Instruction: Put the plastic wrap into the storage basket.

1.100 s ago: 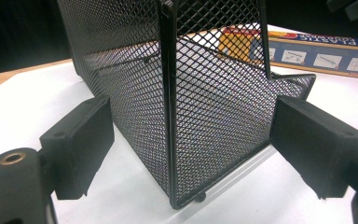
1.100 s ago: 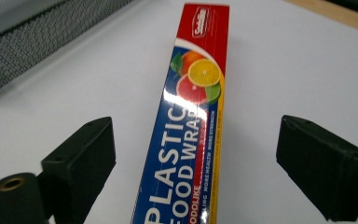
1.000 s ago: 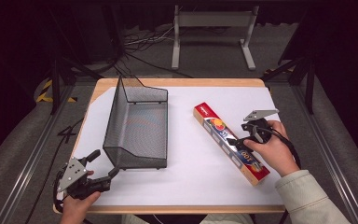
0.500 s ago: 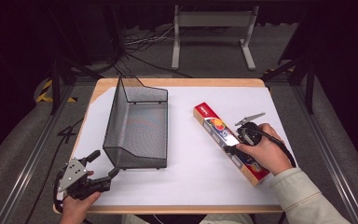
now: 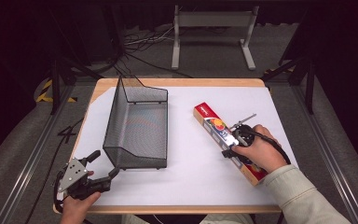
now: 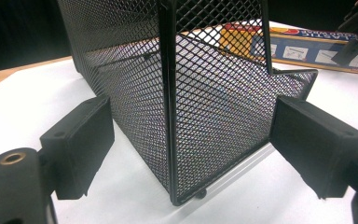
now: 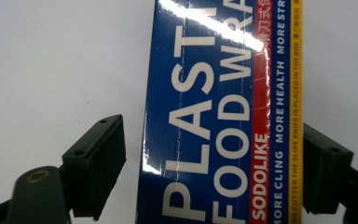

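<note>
Since a second ago my right gripper [image 5: 233, 143] has dropped onto the food wrap box [image 5: 206, 117], jaws wide astride it; left gripper [image 5: 103, 167] gapes unmoved before the mesh basket [image 6: 205, 93]

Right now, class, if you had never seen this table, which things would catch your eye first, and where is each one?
The tall black wire-mesh basket stands left of centre on the white-covered table, with the open left claw just off its near corner. To the right lies a long red and blue plastic food wrap box, set diagonally. The right claw comes down over it, jaws open on either side of the box.
</note>
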### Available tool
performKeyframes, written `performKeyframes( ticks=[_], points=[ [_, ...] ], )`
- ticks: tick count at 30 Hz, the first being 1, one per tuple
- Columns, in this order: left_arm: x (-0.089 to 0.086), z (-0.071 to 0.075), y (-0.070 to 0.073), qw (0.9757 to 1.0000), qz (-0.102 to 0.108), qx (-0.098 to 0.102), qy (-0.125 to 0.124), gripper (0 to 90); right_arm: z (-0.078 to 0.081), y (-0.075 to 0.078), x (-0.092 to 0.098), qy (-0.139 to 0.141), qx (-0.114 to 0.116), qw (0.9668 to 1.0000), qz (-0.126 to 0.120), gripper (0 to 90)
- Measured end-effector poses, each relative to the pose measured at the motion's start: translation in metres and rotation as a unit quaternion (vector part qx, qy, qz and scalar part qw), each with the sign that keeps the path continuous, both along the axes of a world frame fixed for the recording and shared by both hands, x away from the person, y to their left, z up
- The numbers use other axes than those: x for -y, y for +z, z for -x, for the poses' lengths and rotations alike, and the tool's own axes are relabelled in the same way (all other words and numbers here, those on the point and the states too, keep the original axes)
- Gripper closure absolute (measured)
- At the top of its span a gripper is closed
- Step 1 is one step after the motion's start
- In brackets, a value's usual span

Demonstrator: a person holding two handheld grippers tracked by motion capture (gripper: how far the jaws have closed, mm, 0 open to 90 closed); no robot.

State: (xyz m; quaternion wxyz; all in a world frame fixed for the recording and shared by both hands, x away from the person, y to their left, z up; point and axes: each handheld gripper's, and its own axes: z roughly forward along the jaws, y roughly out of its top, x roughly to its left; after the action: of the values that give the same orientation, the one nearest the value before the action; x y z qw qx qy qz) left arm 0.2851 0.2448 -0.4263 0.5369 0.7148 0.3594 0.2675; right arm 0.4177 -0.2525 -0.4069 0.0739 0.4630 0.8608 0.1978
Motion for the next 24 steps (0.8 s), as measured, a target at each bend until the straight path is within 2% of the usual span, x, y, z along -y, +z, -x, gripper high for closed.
performKeyframes(
  ticks=[8,12,21,24],
  points=[
    [-0.0001,0.0004,-0.0001,1.0,0.002,0.0,0.0,14.8,-0.0013,0.0014,-0.0007,-0.015,-0.002,0.9995,0.027,35.8],
    [-0.0002,0.0001,0.0,1.0,0.0,0.0,0.001,14.8,-0.0006,0.0013,-0.0008,-0.027,-0.004,0.9993,0.026,36.3],
    [-0.0012,0.0005,0.0003,1.0,-0.001,-0.001,0.001,14.9,-0.0014,0.0041,-0.0056,-0.028,-0.006,0.9982,0.053,40.1],
    [-0.0017,0.0004,0.0002,1.0,0.0,-0.002,0.003,14.9,-0.0012,0.0043,-0.0059,-0.03,-0.004,0.9981,0.054,40.6]
  ],
)
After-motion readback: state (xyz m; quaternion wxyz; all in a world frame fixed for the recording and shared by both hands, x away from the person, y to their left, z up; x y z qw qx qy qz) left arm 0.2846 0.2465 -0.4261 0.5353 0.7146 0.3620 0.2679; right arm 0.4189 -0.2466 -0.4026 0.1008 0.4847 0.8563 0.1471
